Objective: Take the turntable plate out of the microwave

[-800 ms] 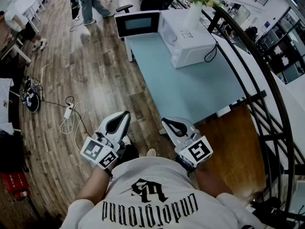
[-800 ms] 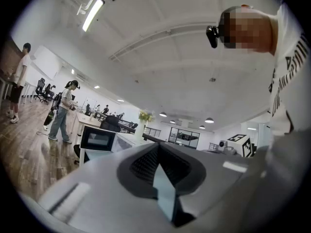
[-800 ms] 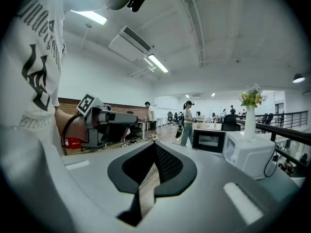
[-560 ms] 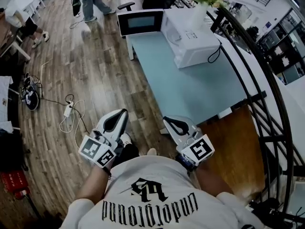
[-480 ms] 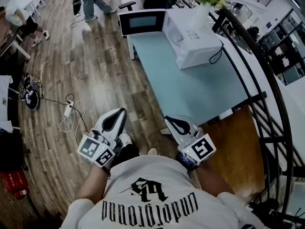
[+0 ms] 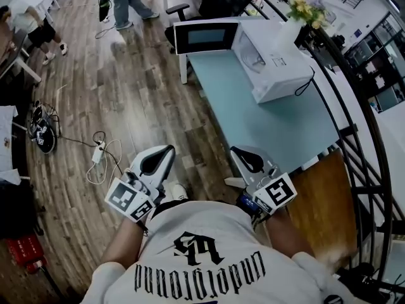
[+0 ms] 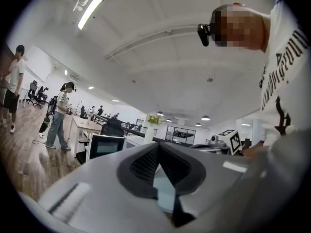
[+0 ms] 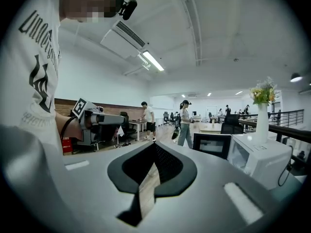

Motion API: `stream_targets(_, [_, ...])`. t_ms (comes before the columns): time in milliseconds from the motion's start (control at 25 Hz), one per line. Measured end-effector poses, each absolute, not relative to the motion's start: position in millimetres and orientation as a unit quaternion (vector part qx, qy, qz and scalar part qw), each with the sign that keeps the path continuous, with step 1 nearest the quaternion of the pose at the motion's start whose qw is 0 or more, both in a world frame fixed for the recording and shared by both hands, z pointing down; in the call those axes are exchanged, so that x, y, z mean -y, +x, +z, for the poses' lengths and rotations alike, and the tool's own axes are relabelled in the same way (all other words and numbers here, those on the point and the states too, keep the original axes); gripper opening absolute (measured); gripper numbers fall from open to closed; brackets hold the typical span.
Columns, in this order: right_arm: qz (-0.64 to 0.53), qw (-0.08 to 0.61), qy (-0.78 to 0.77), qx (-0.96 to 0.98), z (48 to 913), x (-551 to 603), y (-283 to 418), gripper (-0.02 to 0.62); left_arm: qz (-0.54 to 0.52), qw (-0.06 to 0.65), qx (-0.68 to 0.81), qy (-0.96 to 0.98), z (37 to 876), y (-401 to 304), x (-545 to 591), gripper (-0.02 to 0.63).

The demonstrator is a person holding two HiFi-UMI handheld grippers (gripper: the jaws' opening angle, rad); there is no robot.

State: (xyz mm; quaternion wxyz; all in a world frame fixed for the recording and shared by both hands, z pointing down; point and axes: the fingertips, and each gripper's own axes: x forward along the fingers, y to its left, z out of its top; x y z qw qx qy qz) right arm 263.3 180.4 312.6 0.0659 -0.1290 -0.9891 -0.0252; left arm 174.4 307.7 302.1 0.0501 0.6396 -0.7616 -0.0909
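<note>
Head view first: we're looking down on the left gripper [image 6: 161, 154] and the right gripper [image 6: 243, 157], both tucked in close to the body at the lower middle of the frame. Both noses aim up-frame toward the pale blue desk [image 6: 272, 122]. The microwave [image 6: 275, 62] sits at the upper right of the frame, well apart from both grippers. Its door [image 6: 205, 38] is swung wide open to the left, so the cavity is there for the taking.

The turntable plate should be inside that cavity, we judge. From this angle the opening is too slanted and too small for us to pick it out.

In the gripper views, both pairs of jaws are pressed together with nothing between them. That makes sense to us, as there is nothing within reach to grab. We read this as the walk-up, hands carried low.

A vase of flowers [image 6: 299, 14] stands just behind the microwave, something to steer clear of.

Writing now: blackletter print across the person's shirt [image 6: 202, 268], upside down to us, looks like "underground". A small label on the microwave's top is too fine to read.
</note>
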Motion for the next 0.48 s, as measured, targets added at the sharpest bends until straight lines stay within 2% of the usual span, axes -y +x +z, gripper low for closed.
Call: stream_targets(480, [-0.019, 0.080, -0.117, 0.990, 316.6, -204.9, 184.6, 0.002, -0.092, 0.056, 0.752, 0.650, 301.6, 88.7, -328.3, 0.049])
